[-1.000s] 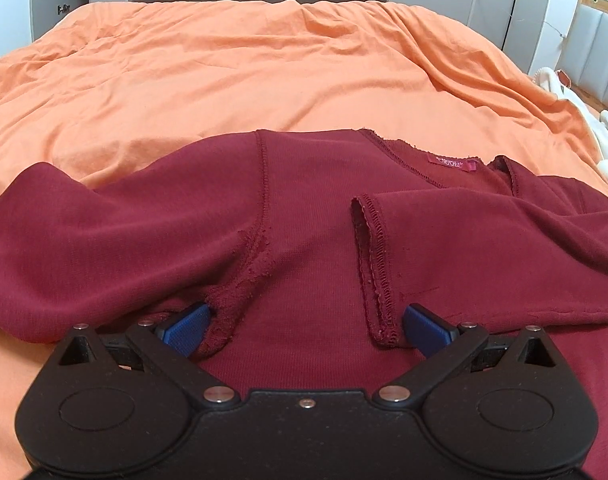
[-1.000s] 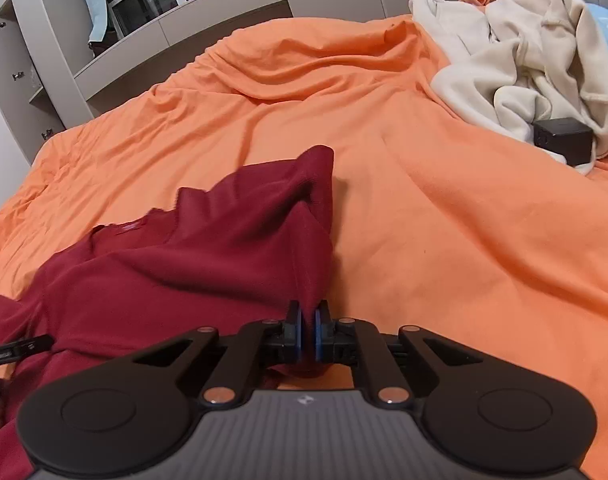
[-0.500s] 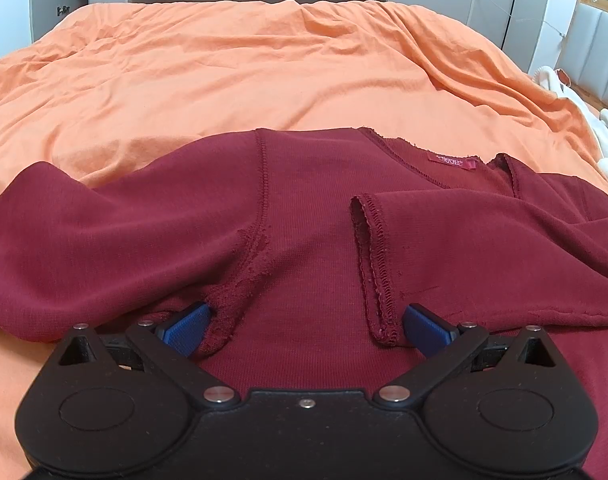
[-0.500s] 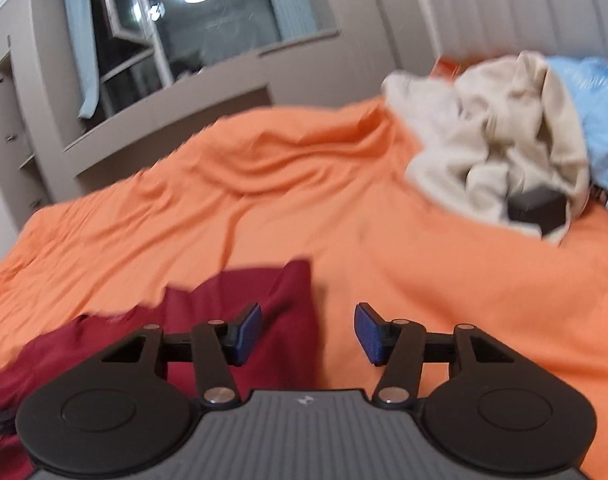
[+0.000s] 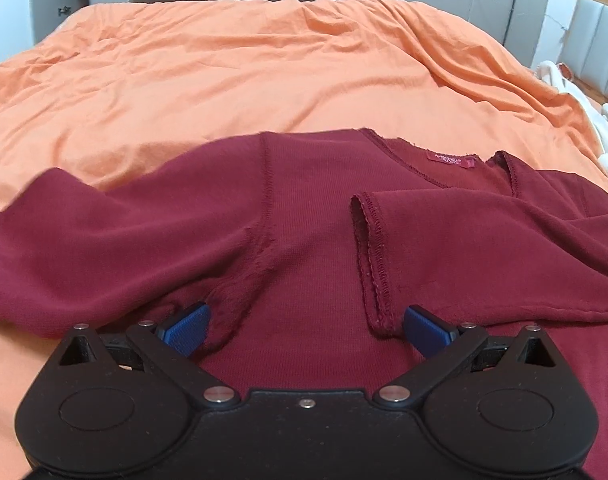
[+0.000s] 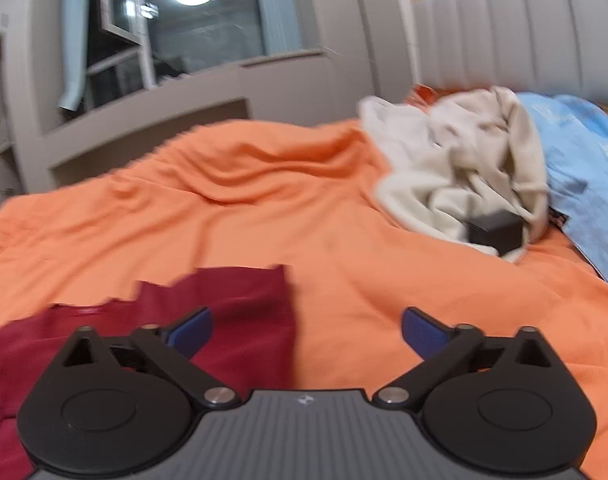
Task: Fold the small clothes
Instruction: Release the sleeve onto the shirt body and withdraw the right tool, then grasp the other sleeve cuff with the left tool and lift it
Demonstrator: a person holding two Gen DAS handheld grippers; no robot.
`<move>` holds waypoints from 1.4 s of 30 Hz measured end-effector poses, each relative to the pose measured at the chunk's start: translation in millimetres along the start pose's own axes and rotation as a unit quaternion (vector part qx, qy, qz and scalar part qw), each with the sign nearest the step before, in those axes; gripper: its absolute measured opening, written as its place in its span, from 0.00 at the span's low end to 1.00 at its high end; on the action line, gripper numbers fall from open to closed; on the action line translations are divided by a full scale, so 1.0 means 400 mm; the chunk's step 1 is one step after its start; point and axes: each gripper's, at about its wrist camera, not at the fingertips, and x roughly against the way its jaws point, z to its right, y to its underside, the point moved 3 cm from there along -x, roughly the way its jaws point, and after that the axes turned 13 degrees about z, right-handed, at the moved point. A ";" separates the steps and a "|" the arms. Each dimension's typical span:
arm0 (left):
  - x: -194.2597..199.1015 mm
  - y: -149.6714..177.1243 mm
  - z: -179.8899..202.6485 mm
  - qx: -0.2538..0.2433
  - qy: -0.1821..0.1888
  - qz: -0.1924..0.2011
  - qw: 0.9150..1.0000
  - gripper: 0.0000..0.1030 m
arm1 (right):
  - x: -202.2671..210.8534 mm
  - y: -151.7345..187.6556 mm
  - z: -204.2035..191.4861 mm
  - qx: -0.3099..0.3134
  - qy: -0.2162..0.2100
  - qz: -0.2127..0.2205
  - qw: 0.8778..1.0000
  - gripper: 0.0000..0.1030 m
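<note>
So the orange bedspread (image 5: 244,80) fills most of both views, wrinkled all over. On it, toward the near edge, is the dark red top (image 5: 311,248), spread flat with its neckline and red label (image 5: 449,159) facing the far side. One sleeve is folded across the chest, cuff (image 5: 369,248) roughly in the middle, and the other sleeve trails off toward the left edge. At the far right corner of the bed there's a cream heap of clothes (image 6: 463,168) with a small black box (image 6: 495,230) tucked against it and something light blue (image 6: 583,168) beside that. The left gripper (image 5: 305,326) sits low over the top's body, jaws wide apart, fabric between them but not pinched. The right gripper (image 6: 305,330) has just been opening and is now spread wide with nothing between its pads; the red top's edge lies under its left finger.
</note>
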 end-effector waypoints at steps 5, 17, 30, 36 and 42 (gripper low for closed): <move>0.107 -0.019 -0.021 0.011 -0.036 0.025 0.999 1.00 | 0.091 -0.028 -0.095 0.030 -0.061 0.021 0.997 1.00; 0.373 -0.001 -0.369 0.130 -0.108 0.065 0.983 1.00 | 0.241 0.017 -0.227 0.074 -0.129 0.032 0.988 1.00; 0.398 0.037 -0.755 0.336 -0.175 0.119 0.918 0.99 | 0.235 0.079 -0.295 0.111 -0.163 0.002 0.980 1.00; 0.393 0.039 -0.796 0.371 -0.233 0.164 0.884 0.84 | 0.225 0.114 -0.312 0.134 -0.168 -0.020 0.977 1.00; 0.401 0.058 -0.820 0.409 -0.259 0.175 0.857 0.20 | 0.209 0.135 -0.328 0.151 -0.171 -0.037 0.973 1.00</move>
